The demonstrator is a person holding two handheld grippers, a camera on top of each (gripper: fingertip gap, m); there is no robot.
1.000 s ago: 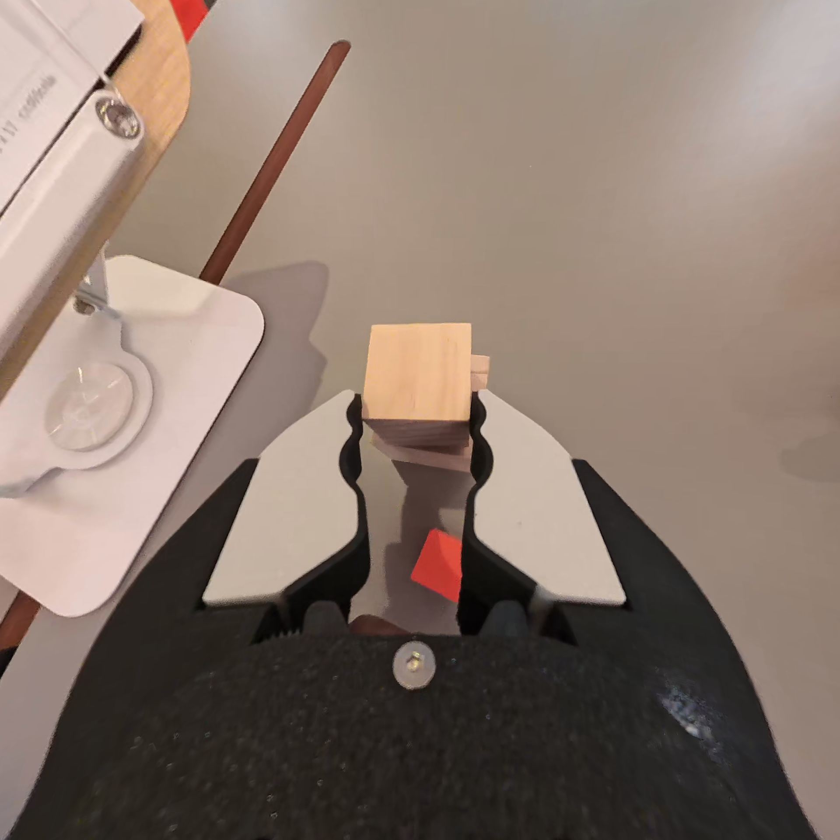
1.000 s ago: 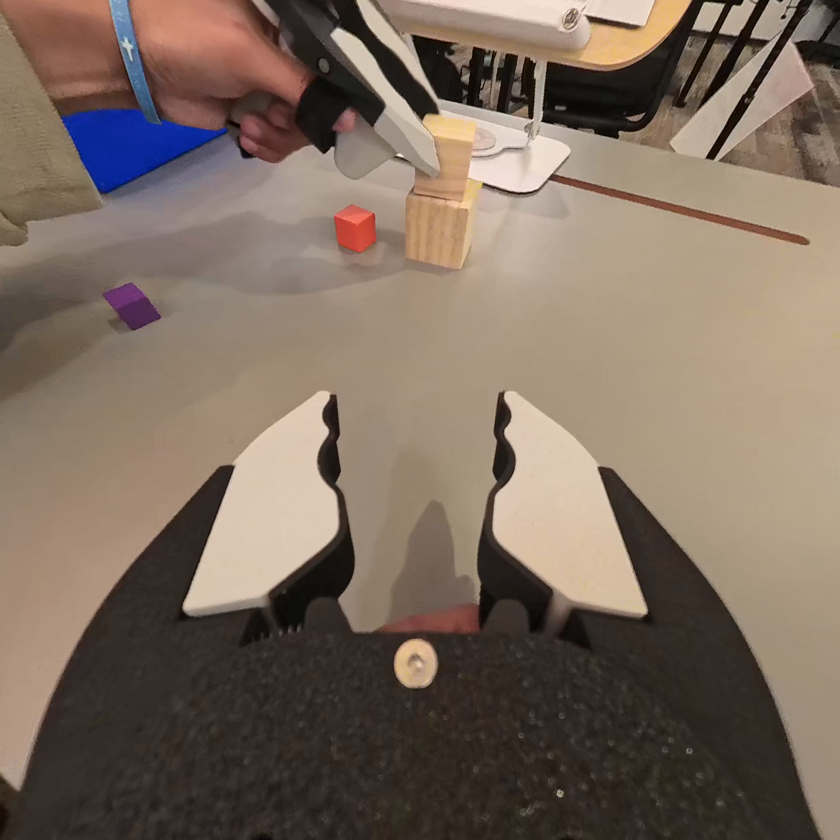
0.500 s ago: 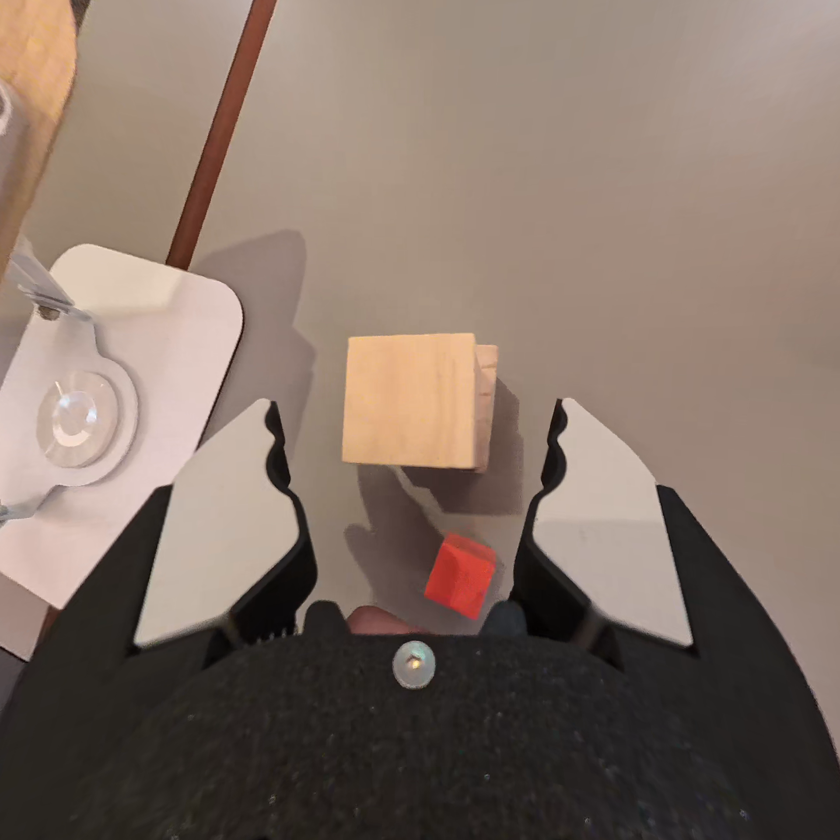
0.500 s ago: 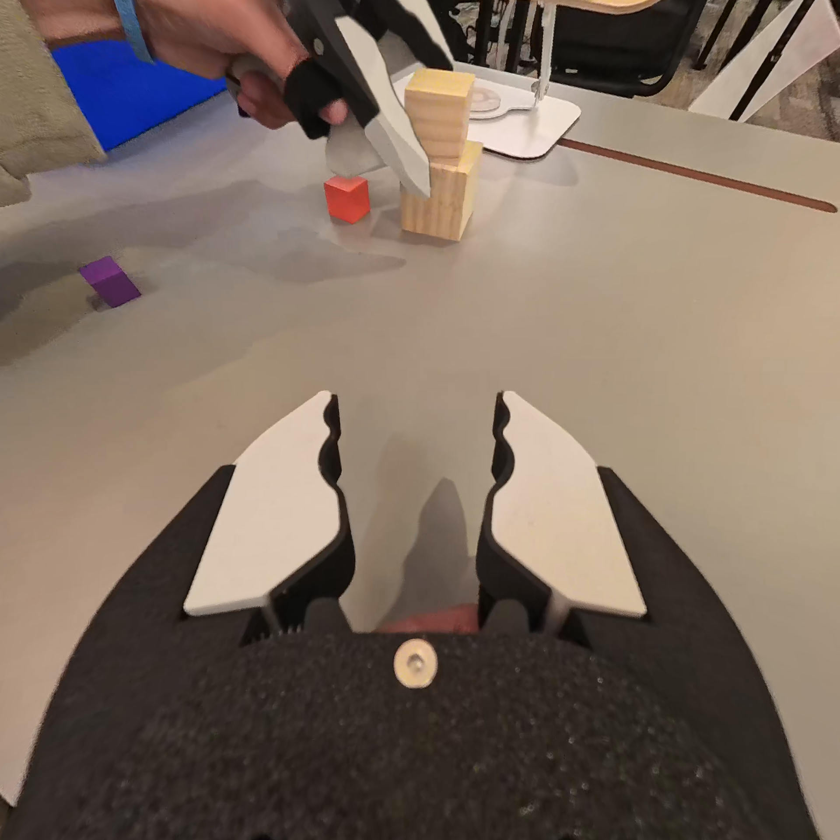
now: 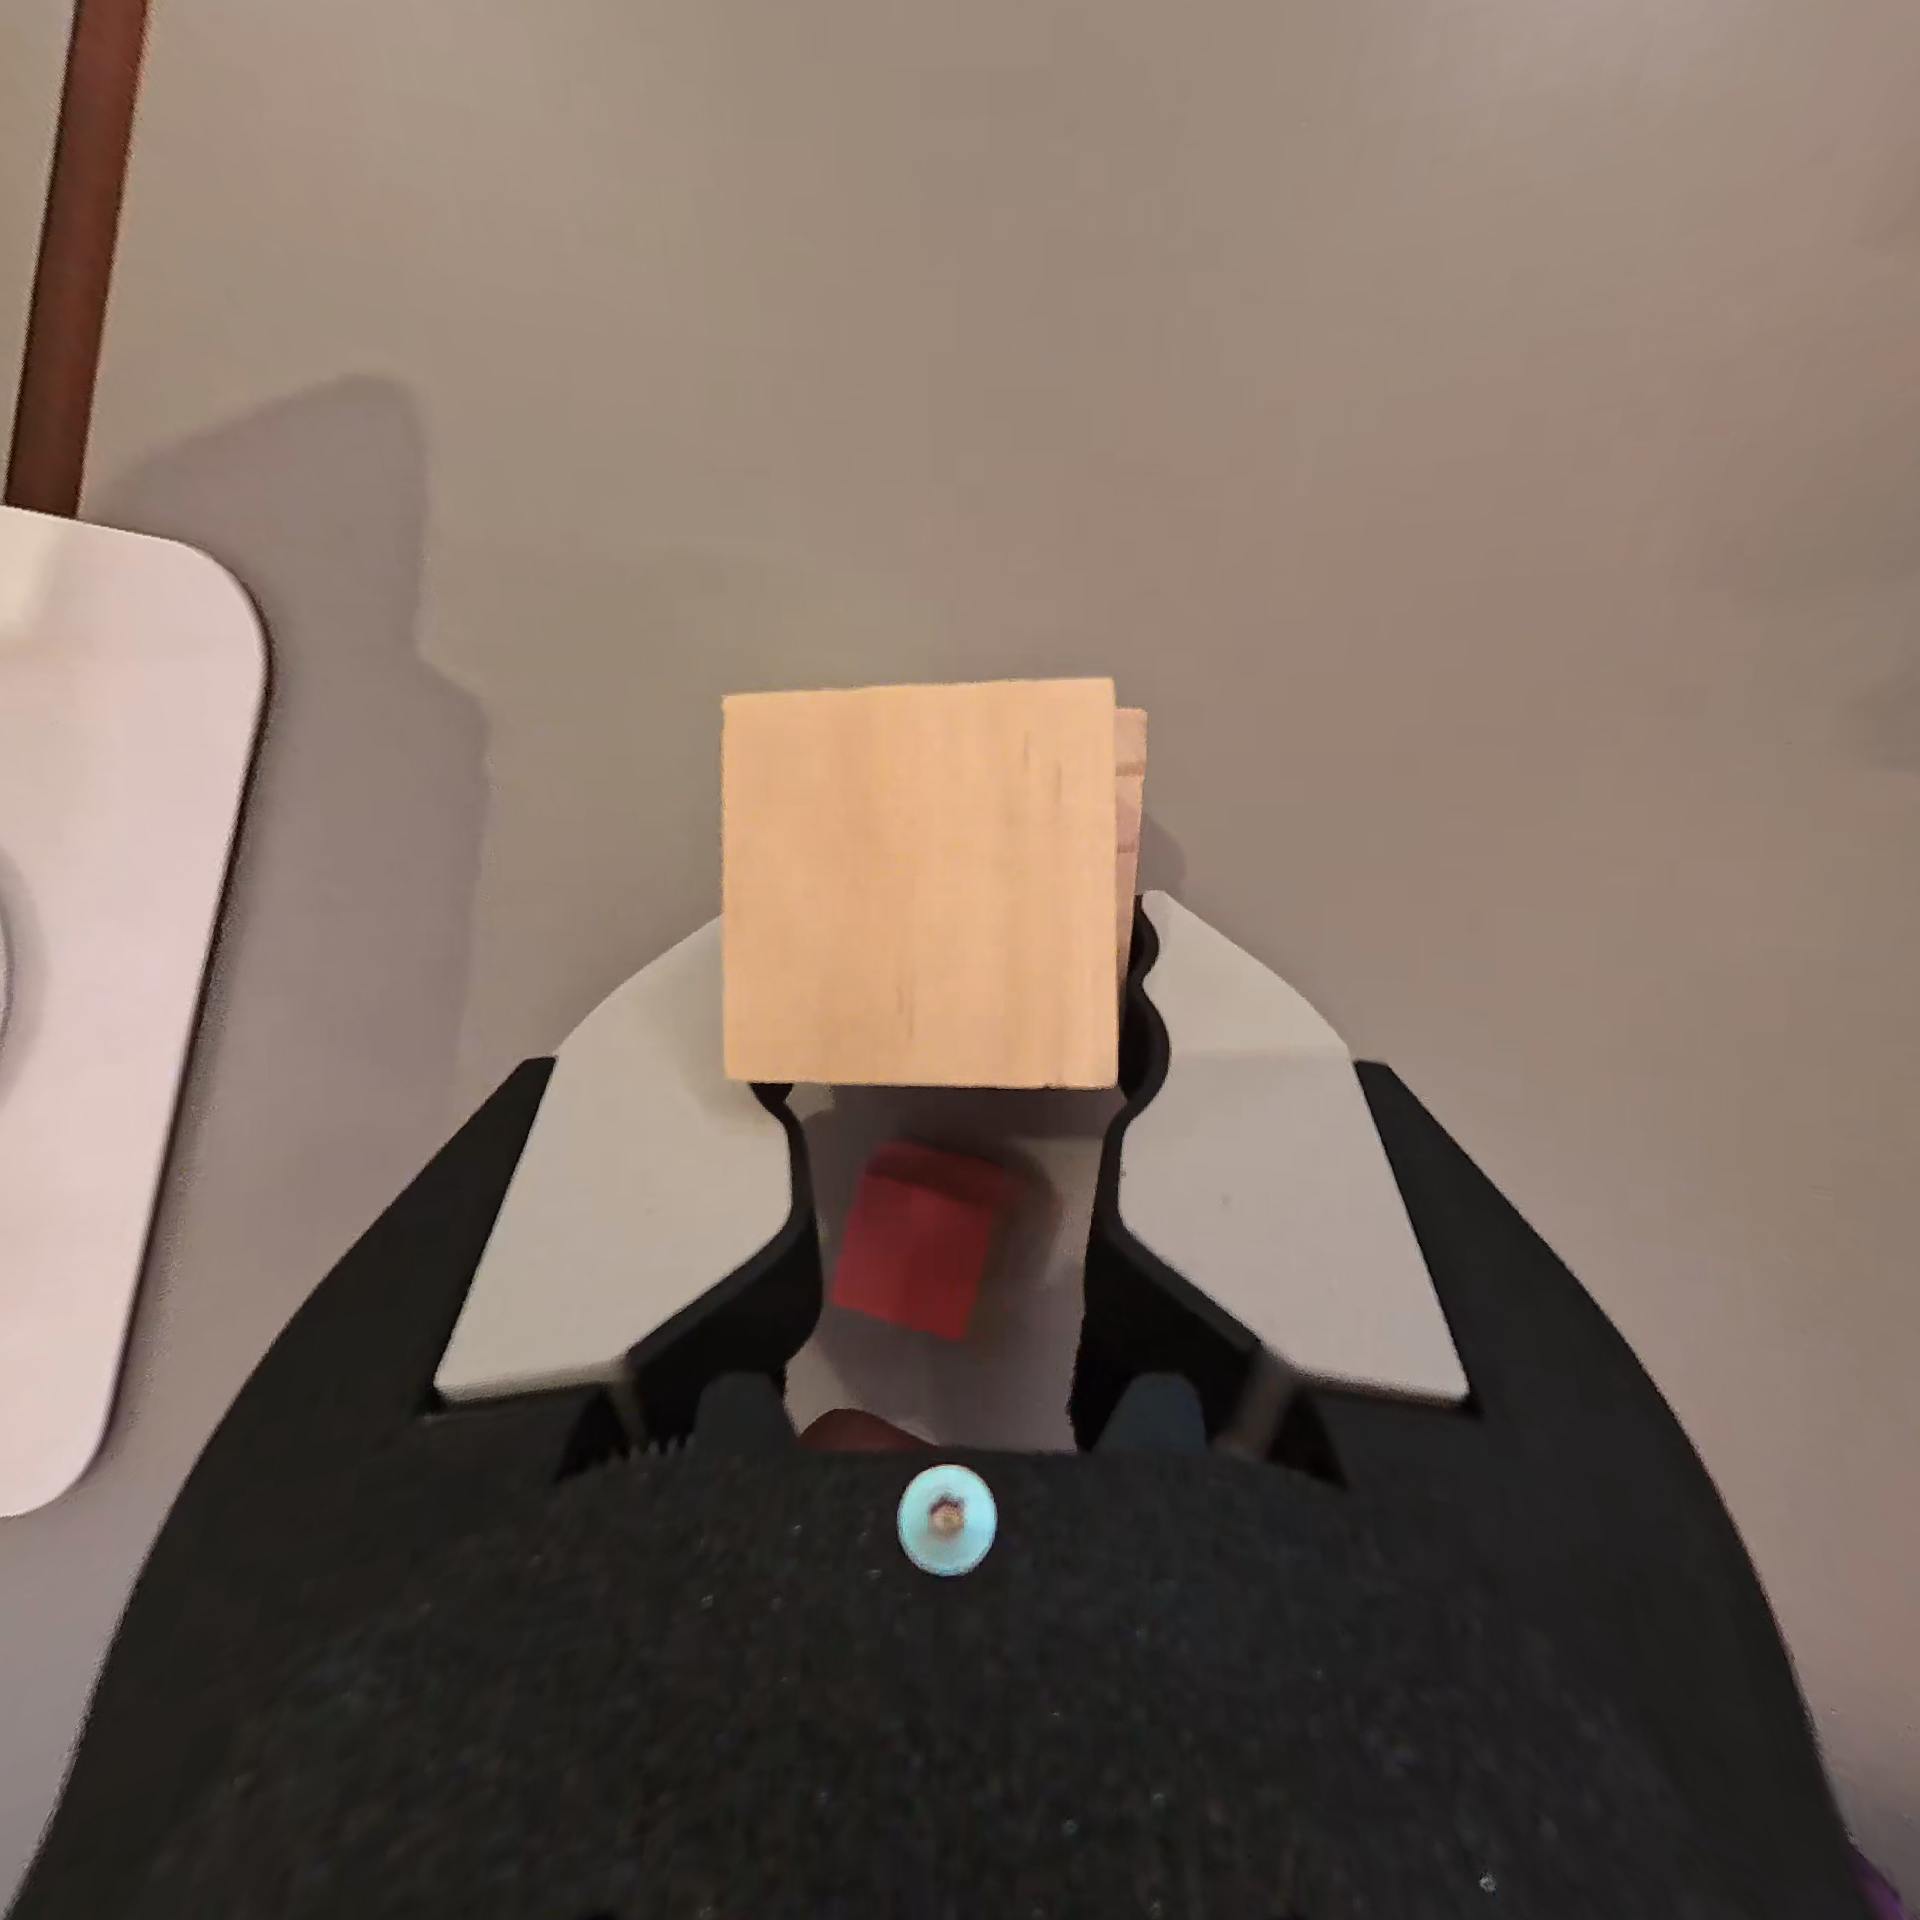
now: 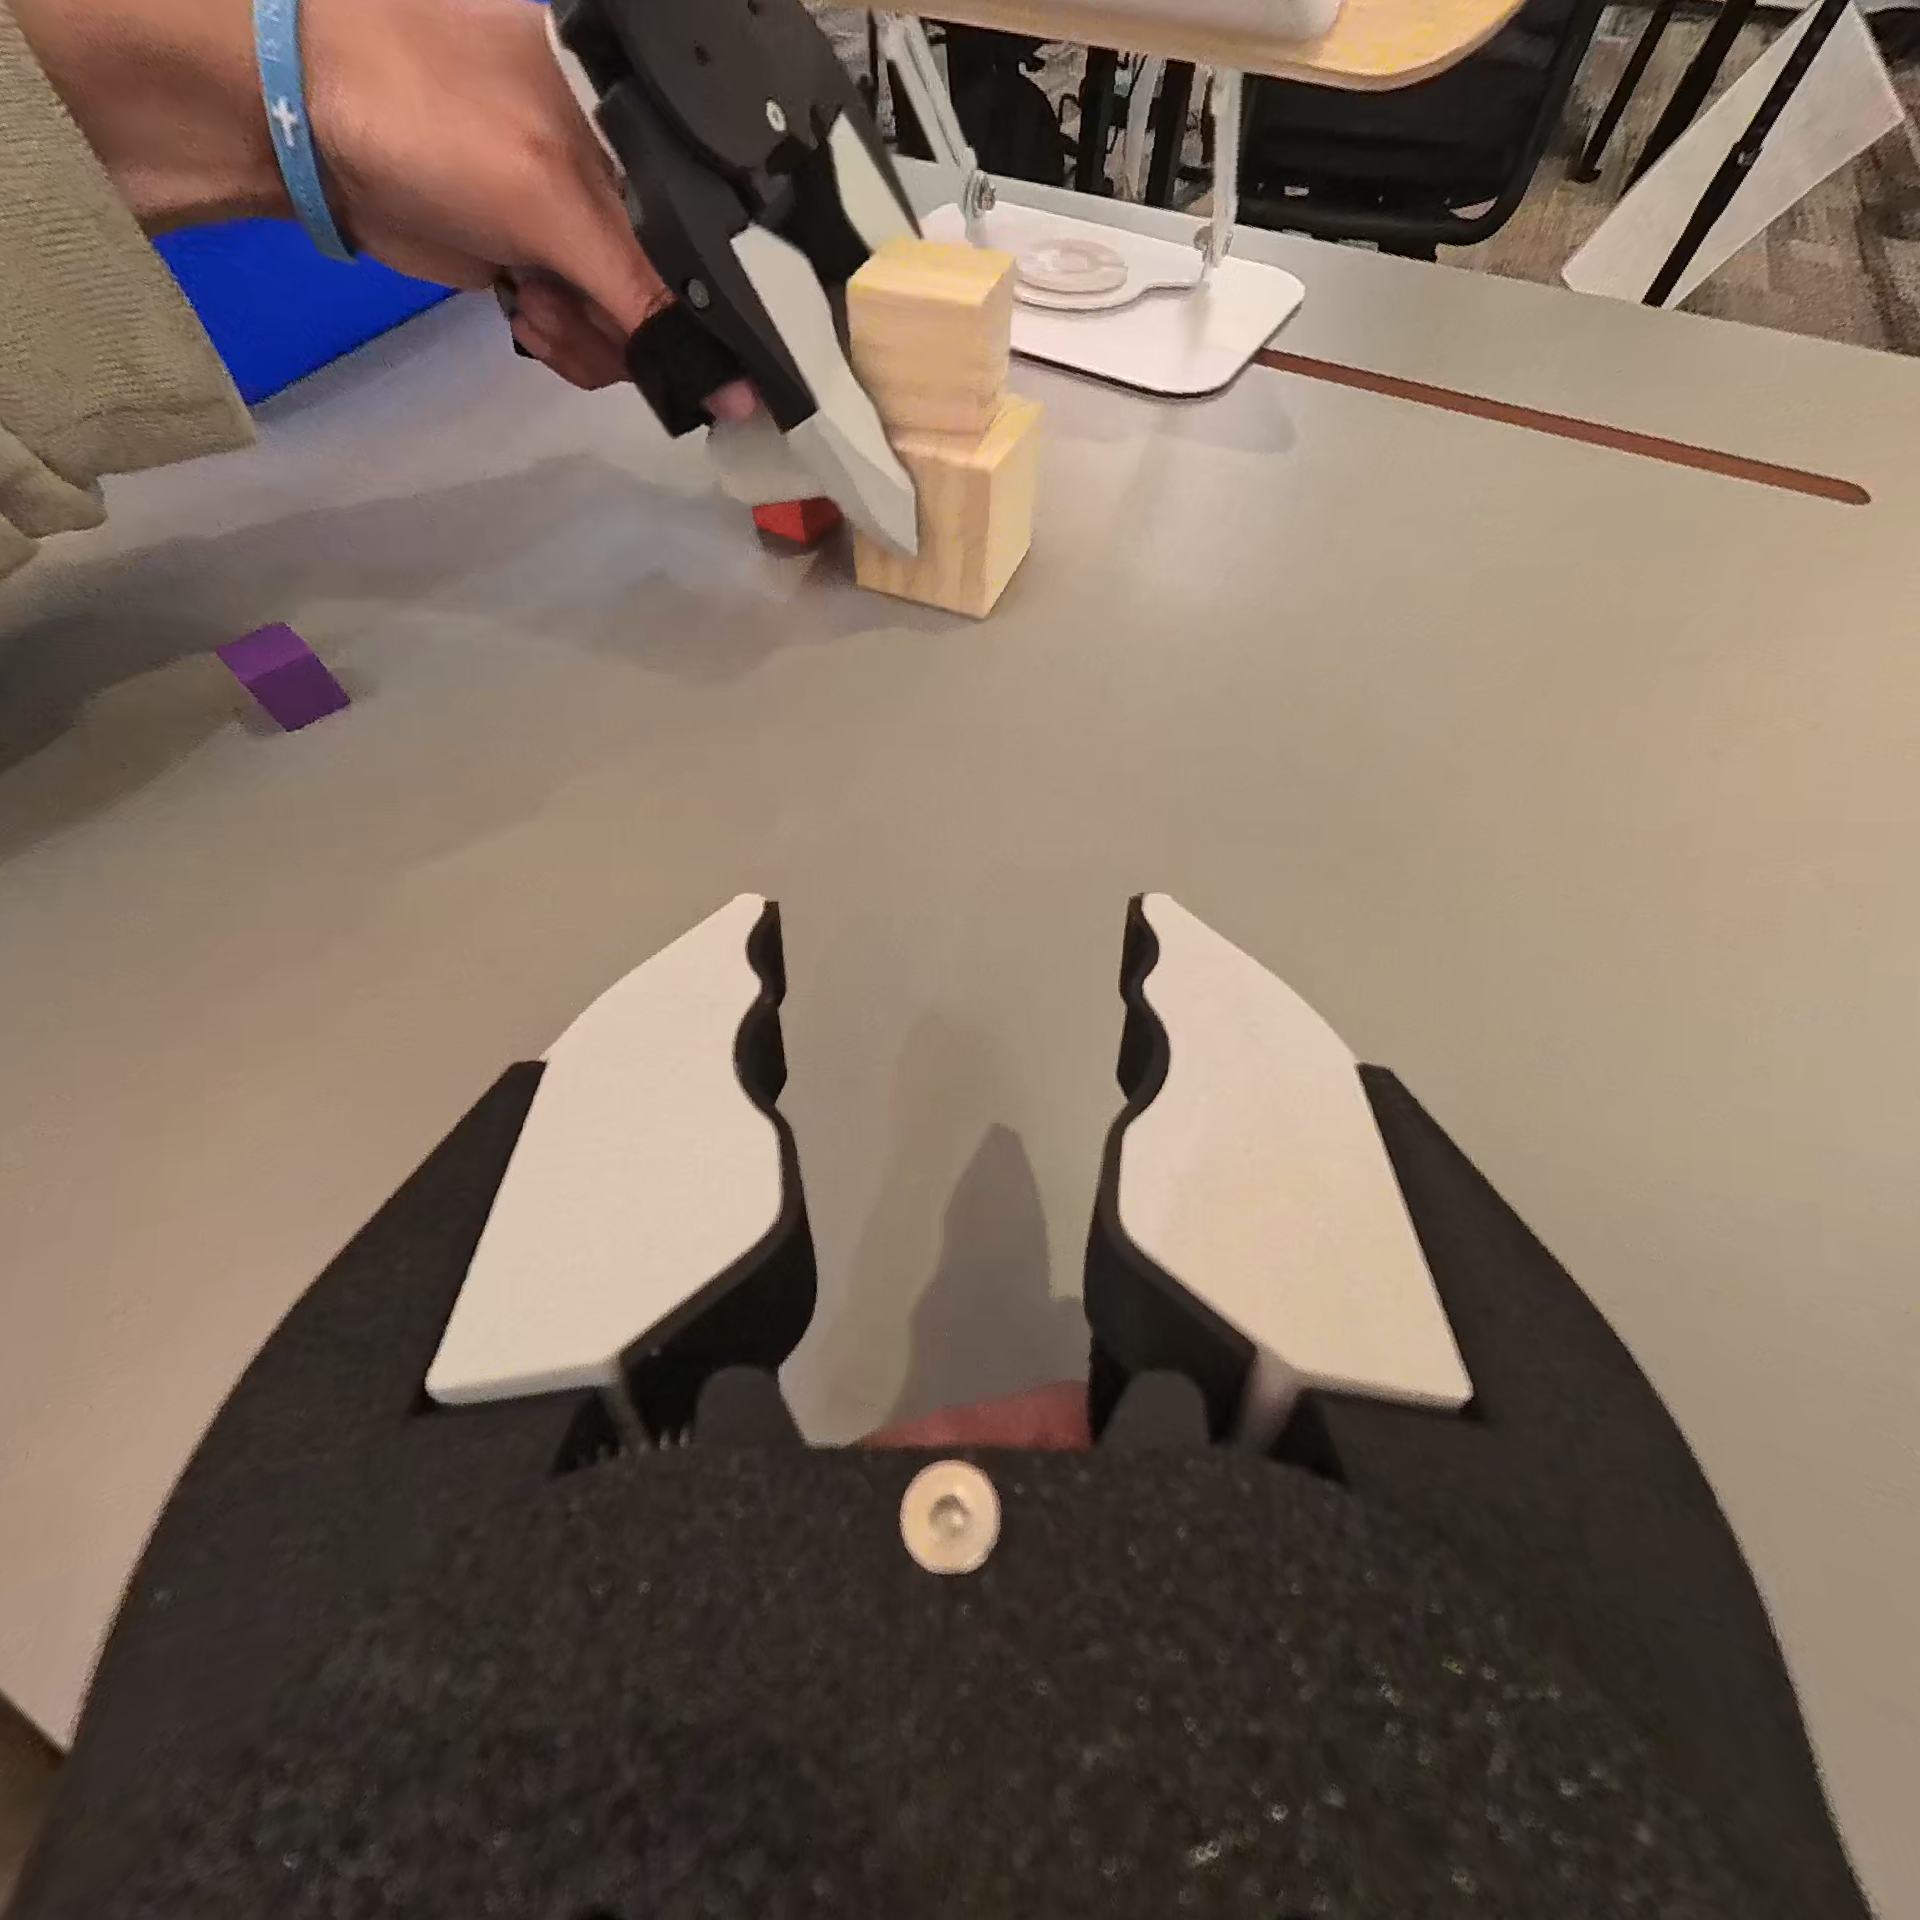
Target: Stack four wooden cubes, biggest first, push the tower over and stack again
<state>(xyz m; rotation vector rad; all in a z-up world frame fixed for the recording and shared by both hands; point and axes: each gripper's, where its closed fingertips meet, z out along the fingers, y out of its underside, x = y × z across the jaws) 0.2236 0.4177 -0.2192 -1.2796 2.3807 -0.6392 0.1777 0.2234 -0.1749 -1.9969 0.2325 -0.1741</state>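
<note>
The main risk is a nudge: the left gripper (image 6: 831, 488) hangs low beside the 2-cube stack, its fingers pointing down past the bottom cube (image 6: 961, 520) toward the red cube (image 6: 795, 520), and a sideways brush could shove the top cube (image 6: 930, 332) off. That top cube already sits off-centre, overhanging toward the left gripper's side, so little margin seems left. The red cube lies just beside the stack's base, so grasping it risks bumping the tower.

The left gripper's jaws stand partly apart and hold nothing; in its own view the red cube (image 5: 920, 1242) shows between them. The right gripper (image 6: 951, 935) hovers over the bare table (image 6: 1455, 727), jaws apart, empty. Both stacked cubes are pale, unpainted wood with visible grain. A small purple cube (image 6: 281, 675) lies well apart, toward the person's side.
</note>
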